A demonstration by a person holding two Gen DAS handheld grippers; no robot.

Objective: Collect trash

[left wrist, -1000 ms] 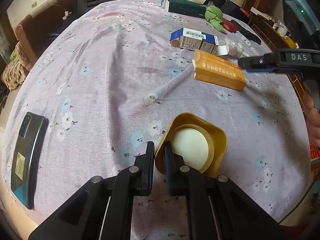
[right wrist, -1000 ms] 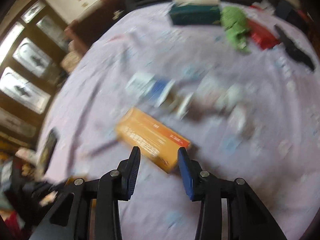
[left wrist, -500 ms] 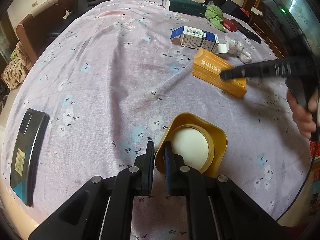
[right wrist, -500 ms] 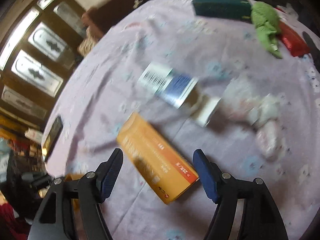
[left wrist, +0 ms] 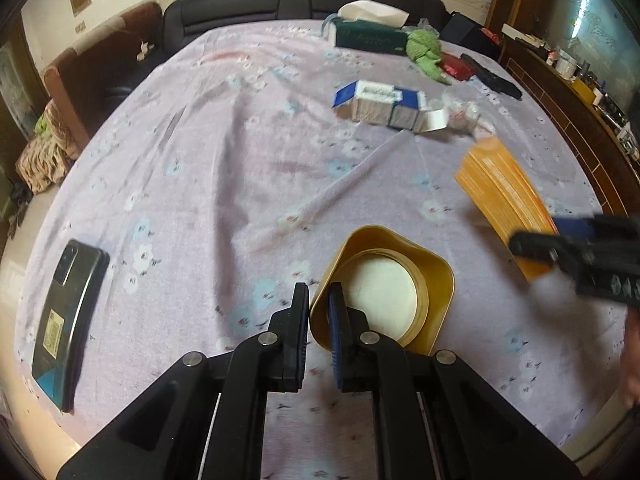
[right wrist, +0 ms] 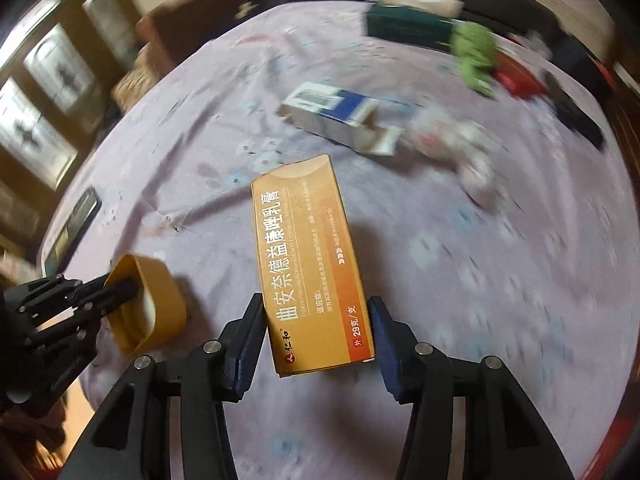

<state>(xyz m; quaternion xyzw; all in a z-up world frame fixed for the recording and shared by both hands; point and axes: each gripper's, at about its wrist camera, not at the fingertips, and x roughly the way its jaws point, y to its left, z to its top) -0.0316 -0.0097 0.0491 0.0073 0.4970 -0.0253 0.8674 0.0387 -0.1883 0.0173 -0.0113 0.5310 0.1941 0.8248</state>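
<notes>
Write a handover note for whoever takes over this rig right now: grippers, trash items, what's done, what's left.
Left gripper: shut on the wall of the gold square-rimmed container, which is empty.
Right gripper: jaws closing around the long orange cardboard box, pads at its sides.
On the lilac flowered tablecloth: opened blue-and-white carton, crumpled clear plastic wrapper.
Done: nothing binned yet.
Left: likely drop the orange box into the container, then carton and wrapper.
</notes>
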